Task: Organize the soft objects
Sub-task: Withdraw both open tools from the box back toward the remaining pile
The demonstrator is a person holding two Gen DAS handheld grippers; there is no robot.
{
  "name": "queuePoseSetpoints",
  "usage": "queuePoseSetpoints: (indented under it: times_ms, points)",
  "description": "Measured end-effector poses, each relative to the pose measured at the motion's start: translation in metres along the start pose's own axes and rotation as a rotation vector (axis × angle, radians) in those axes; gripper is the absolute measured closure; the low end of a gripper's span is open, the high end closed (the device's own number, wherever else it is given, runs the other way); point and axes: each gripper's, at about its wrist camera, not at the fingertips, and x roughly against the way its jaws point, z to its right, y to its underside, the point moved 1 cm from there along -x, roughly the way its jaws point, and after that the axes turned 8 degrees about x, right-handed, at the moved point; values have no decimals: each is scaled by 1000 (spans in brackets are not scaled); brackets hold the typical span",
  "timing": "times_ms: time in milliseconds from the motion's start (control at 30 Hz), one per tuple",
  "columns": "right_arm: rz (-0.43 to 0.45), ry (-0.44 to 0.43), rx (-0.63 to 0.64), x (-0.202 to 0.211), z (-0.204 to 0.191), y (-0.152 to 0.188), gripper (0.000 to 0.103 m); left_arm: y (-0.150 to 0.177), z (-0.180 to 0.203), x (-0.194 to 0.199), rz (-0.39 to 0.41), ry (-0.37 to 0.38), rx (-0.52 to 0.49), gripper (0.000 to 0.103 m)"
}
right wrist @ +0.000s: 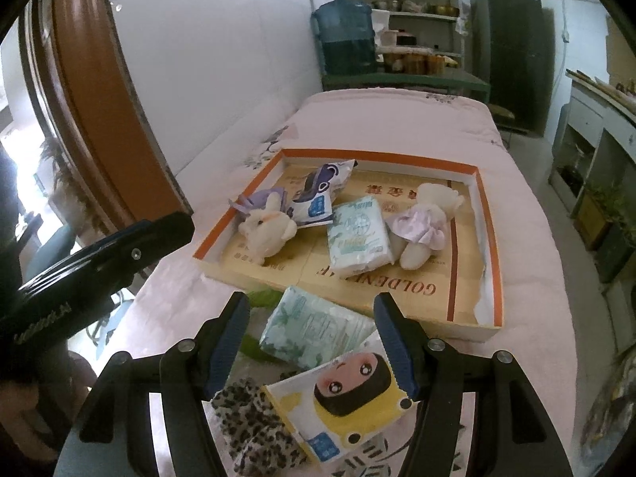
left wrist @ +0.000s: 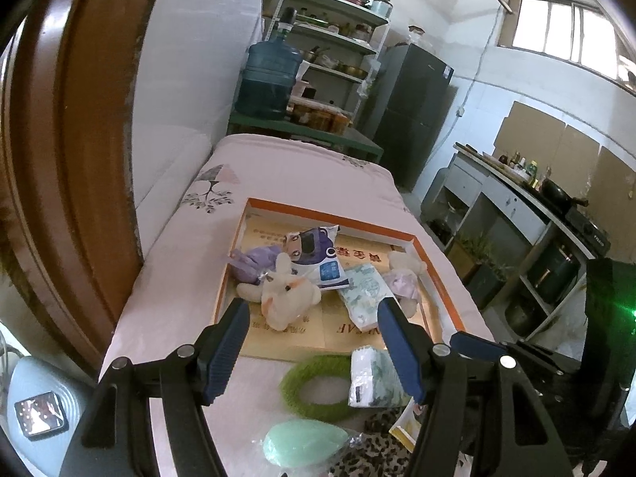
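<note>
i hold both tools above the near end of a pink quilted bed (right wrist: 516, 214), and both point toward a shallow cardboard box (right wrist: 487, 214) with an orange rim that lies flat on the quilt. the box holds five soft items: a white plush rabbit (right wrist: 268, 228) at its left side, a purple cloth item (left wrist: 252, 262) touching the rabbit on the far side, a blue-and-white pouch (right wrist: 318, 190) leaning over the rabbit toward the far wall, a green-patterned tissue pack (right wrist: 357, 234) lying flat in the middle, and a plush doll in a lilac dress (right wrist: 421, 226) just right of that pack, its head toward the far right corner. the remaining soft items lie outside the box on the quilt at the near edge: a second tissue pack (right wrist: 314, 328) just in front of the box wall, a fuzzy green ring (left wrist: 314, 385) partly under that pack, a mint green oval pad (left wrist: 304, 441), a leopard-print cloth (right wrist: 254, 421), and a cartoon-face tissue packet (right wrist: 353, 397) overlapping the cloth. my left gripper (left wrist: 314, 353) has its jaws spread wide and carries nothing; it hangs over the green ring. my right gripper (right wrist: 312, 344) is likewise spread wide and empty, with the second tissue pack and the cartoon-face packet lying between its fingers in view, neither of them clamped.
</note>
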Motion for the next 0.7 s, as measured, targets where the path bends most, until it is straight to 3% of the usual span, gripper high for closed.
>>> queuePoseSetpoints:
  times_ms: [700]
  points:
    - [15,-30,-4,32,-23,36,37,29,-10,35,1,22,22,37]
